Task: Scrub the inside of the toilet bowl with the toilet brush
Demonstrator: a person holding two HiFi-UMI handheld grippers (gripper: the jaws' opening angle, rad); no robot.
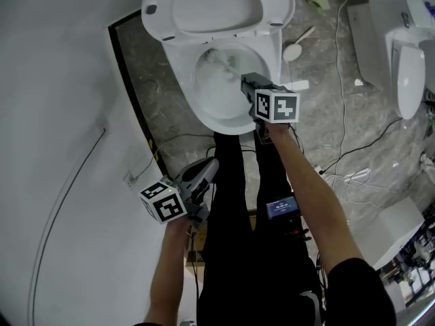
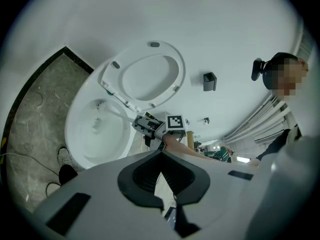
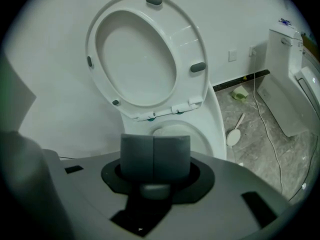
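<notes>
The grey stone floor is crossed by loose cables. The toilet bowl stands against the white wall with its seat raised. A 2nd toilet stands well apart at the right. The person's black-clad legs stand just before the bowl.

The right gripper hangs over the bowl's right rim and hides part of it. Its jaws are clamped on the handle of the toilet brush, whose head lies inside the bowl near the back. In the right gripper view, its own jaws block most of the bowl.

The left gripper hangs low beside the legs, jaws pressed together on nothing. A small round-headed white tool lies on the floor right of the bowl.
</notes>
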